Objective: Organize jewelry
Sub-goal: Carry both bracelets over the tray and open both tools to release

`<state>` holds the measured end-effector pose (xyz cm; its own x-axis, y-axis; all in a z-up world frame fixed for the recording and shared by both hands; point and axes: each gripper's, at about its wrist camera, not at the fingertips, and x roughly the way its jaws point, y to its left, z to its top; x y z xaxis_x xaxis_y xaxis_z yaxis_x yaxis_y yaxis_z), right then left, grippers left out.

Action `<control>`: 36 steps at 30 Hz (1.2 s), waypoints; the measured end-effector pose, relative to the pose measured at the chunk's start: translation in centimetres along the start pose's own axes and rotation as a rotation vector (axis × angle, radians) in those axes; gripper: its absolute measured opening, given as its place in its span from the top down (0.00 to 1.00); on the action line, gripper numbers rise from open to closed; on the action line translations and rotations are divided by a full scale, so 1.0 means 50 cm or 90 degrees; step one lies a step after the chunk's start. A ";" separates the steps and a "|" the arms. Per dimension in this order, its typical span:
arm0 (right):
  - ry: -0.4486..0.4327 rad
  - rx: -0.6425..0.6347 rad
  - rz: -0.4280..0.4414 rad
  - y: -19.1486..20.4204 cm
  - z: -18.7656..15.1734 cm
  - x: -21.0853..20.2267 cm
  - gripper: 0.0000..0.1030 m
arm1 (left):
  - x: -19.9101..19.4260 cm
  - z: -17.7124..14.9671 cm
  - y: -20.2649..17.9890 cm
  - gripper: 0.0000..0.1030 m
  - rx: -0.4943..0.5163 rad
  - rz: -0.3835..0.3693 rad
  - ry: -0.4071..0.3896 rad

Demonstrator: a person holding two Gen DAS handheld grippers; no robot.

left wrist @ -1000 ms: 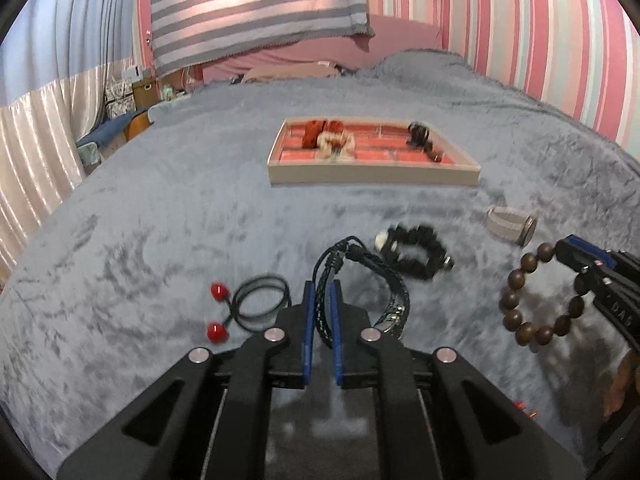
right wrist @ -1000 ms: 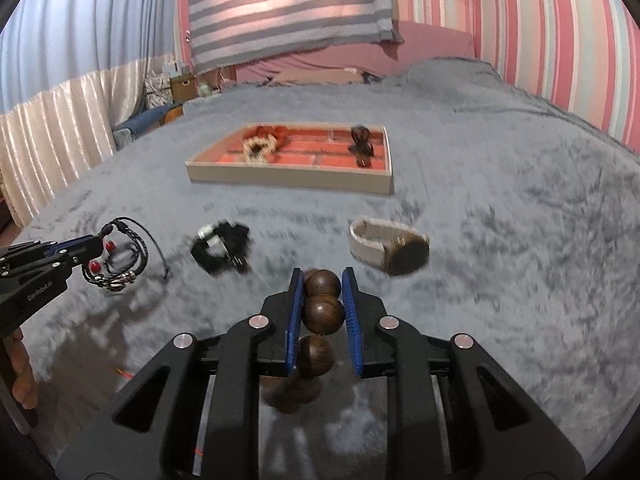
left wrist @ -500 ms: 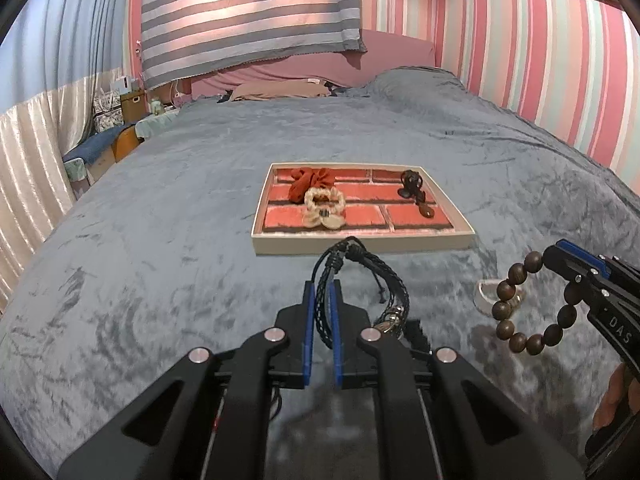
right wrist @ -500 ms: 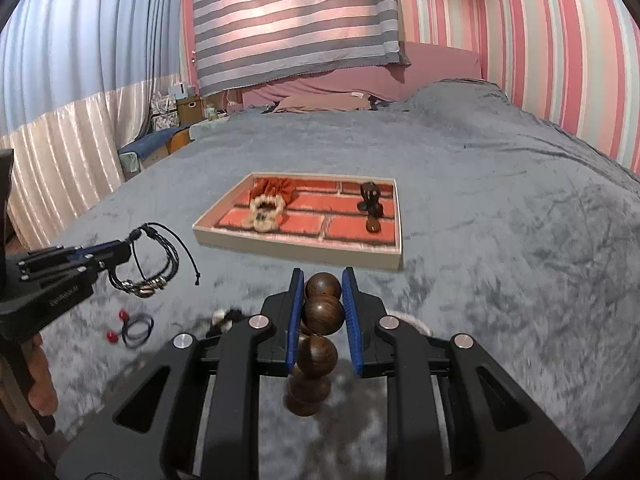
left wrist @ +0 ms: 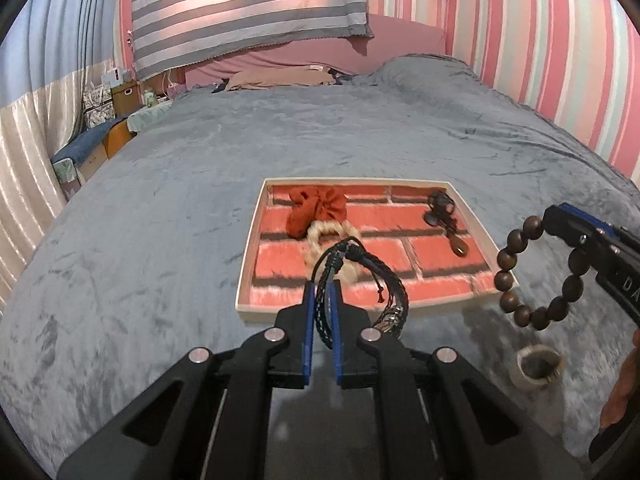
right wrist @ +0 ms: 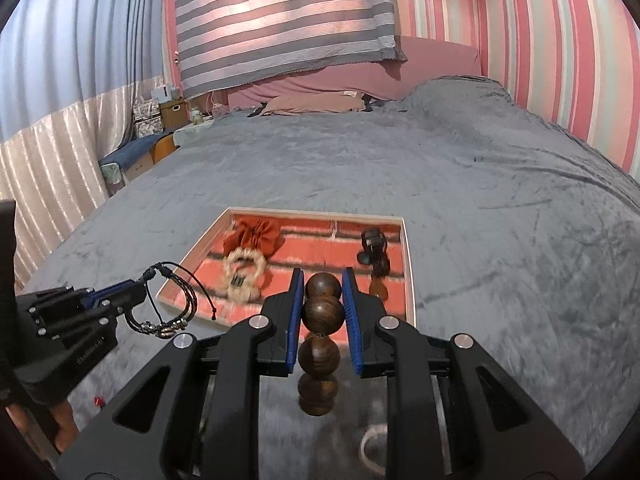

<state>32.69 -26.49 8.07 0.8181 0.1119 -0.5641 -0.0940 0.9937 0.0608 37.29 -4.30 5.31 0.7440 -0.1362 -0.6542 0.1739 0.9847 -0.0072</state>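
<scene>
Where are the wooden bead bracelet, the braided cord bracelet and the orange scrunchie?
wooden bead bracelet (right wrist: 323,313), right wrist view, large bead.
braided cord bracelet (left wrist: 390,276), left wrist view, braided strand.
orange scrunchie (left wrist: 318,209), left wrist view, fabric middle.

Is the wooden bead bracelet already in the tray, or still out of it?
Out. The right gripper grips the wooden bead bracelet, hanging beside the tray, above the blanket.

Grey plush bedspread (left wrist: 280,140) across a wide bed, pink pillow (left wrist: 280,76) by the pink headboard (left wrist: 400,36), striped grey curtain (left wrist: 248,0) glowing with daylight, pink-striped wall (left wrist: 560,40) right, shiny drape (left wrist: 24,152) left
</scene>
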 end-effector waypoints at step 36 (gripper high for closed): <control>0.228 -0.007 -0.141 -0.086 -0.062 0.378 0.80 | 0.327 0.018 0.063 0.91 -0.042 0.053 0.169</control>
<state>46.79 -28.66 -5.42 0.5705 -0.1145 -0.8133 0.0547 0.9933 -0.1015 50.59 -3.52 -4.73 0.5578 -0.0298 -0.8294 0.0708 0.9974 0.0117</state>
